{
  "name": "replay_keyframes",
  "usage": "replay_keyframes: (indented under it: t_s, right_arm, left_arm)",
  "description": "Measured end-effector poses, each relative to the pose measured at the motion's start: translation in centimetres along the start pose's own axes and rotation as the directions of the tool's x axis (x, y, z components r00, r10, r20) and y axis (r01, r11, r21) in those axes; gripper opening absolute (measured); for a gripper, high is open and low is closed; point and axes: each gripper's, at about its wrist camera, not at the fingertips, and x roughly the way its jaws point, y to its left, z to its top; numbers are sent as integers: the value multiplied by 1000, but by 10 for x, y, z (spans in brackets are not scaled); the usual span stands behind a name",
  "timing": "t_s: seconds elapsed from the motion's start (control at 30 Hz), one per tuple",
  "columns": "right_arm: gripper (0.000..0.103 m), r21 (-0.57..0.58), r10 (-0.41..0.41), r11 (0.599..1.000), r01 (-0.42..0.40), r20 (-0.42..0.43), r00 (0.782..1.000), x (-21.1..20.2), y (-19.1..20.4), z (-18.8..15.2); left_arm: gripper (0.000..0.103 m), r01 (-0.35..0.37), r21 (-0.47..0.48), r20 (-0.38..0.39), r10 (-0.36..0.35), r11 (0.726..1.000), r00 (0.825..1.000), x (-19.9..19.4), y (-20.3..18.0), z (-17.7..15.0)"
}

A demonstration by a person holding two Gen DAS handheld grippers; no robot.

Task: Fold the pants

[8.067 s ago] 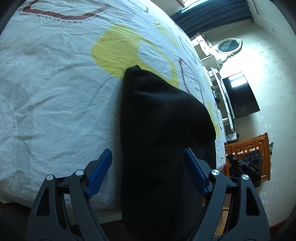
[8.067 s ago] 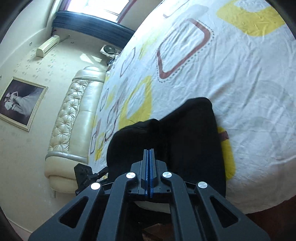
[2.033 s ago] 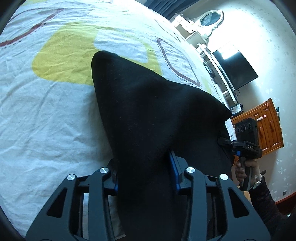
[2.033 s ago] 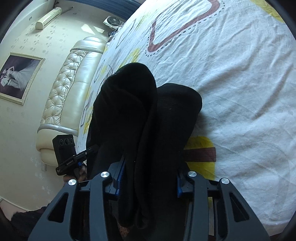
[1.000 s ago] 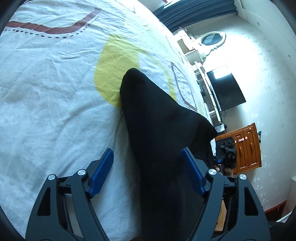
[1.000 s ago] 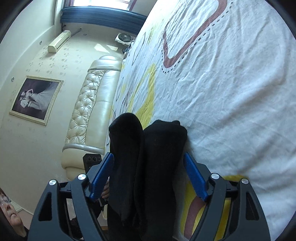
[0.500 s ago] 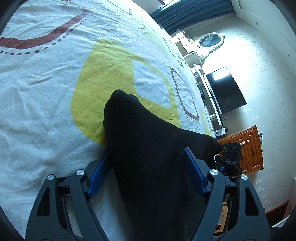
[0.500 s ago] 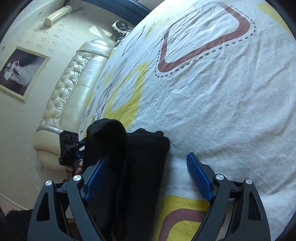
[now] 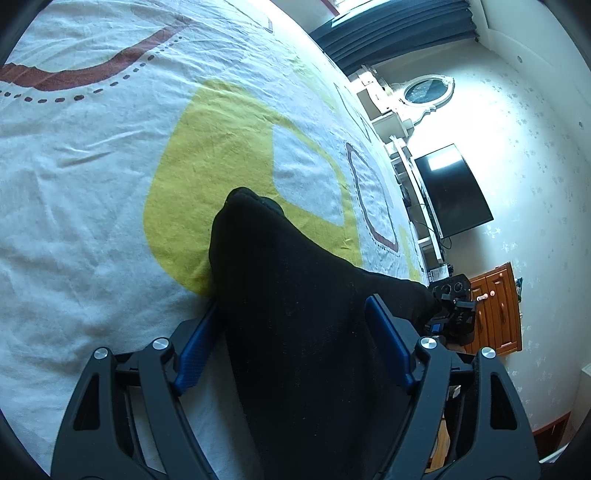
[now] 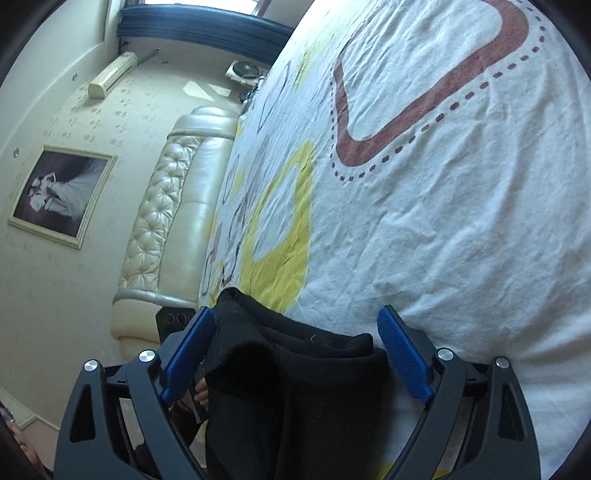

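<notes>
Pants (image 9: 303, 317): soft matte black folded wedge on creased printed bedsheet (image 9: 92, 155).

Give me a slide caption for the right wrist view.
Right gripper, jaws spread, straddles folded black pants at the edge of a patterned bedsheet.

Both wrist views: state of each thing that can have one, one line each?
black pants: folded into a layered bundle, lying on the bed sheet.
left gripper: jaws open, astride the pants.
right gripper: jaws open, just been closing; pants between them, far pad clear of the cloth.
television: screen dark.
curtain: gathered at the window.
</notes>
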Motion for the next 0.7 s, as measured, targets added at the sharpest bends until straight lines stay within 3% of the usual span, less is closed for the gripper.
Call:
replay_keyframes:
  t_s: [0.03,0.07,0.1,0.2,0.23,0.37,0.57,0.7]
  right_arm:
    - [68,2,-25,1000,25,-19,999,2,-1,-2]
    - [53,11,-43,999,43,-27,999,2,-3,-4]
    - [46,27,-37,999,37,-22,999,1,-8,-6]
    - [42,40,-22,999,22,11,1000,-3,-13,-10]
    - [42,41,-19,999,19,19,1000,-3,-12,-11]
    - [37,25,-21,999,20,36,999,0,-5,-8]
    - [35,-5,-40,999,40,35,999,6,5,-2]
    - [35,-10,-37,999,38,38,999,5,5,-1]
  left_arm:
    - [78,-7,4,2,7,1000,1000,1,-1,0]
    - [78,-18,17,3,18,1000,1000,2,-3,-1]
    - [74,-40,41,1,40,998,999,3,-6,-2]
    - [59,-128,134,2,129,983,992,7,-16,-4]
    - [57,-140,143,4,141,980,990,7,-17,-4]
    - [32,-168,120,12,168,978,986,7,-17,2]
    - [25,-266,205,62,259,942,964,8,-34,-1]
    - [24,-267,197,73,258,943,963,4,-36,1]
